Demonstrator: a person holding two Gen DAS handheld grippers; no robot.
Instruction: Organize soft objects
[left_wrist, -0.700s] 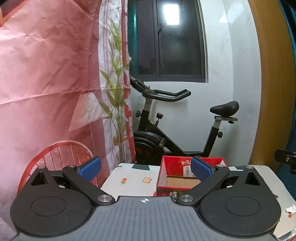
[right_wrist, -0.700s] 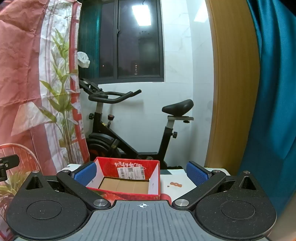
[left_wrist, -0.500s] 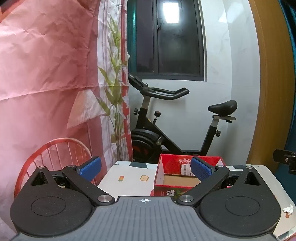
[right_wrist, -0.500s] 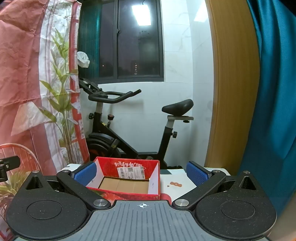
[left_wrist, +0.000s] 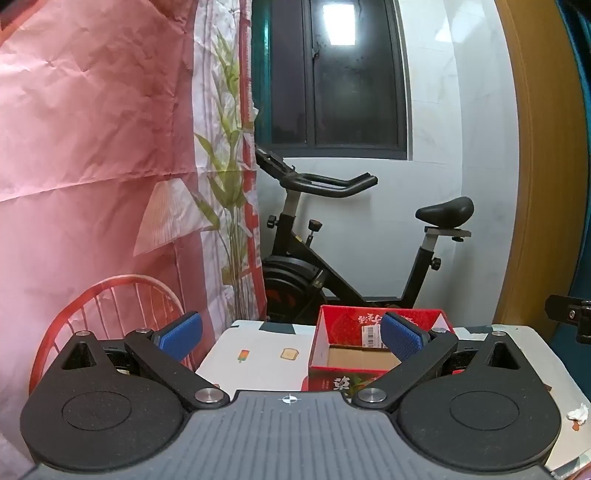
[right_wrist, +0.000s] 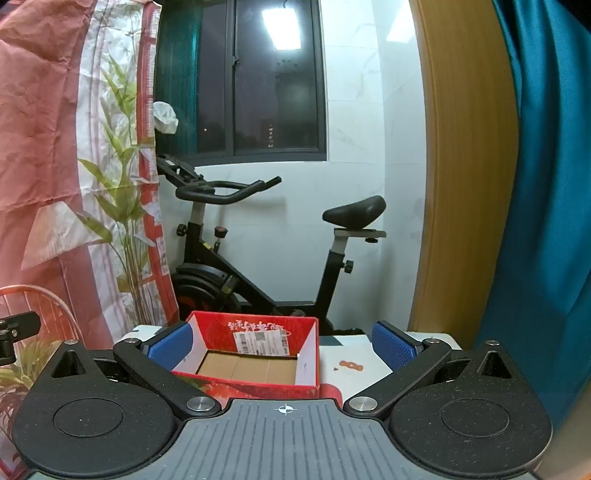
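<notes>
A red cardboard box (left_wrist: 369, 360) stands open and empty on the white table (left_wrist: 258, 365), its brown bottom showing. In the left wrist view it lies right of centre, behind the right blue pad (left_wrist: 400, 338). My left gripper (left_wrist: 291, 338) hovers open over the table with nothing between its fingers. The right wrist view has the same box (right_wrist: 255, 358) left of centre. My right gripper (right_wrist: 280, 345) is open too, empty, with the box partly between its pads. No soft object shows except a small white crumpled scrap (left_wrist: 578, 411) at the table's right edge.
A black exercise bike (right_wrist: 258, 258) stands behind the table against the white wall. A pink and floral curtain (left_wrist: 92, 166) hangs on the left, a teal curtain (right_wrist: 546, 184) on the right. A red wire chair (left_wrist: 110, 306) sits at the table's left.
The left wrist view has tilted down slightly, so the box and table sit a little lower and closer. The right wrist view is unchanged. Both grippers stay open.
</notes>
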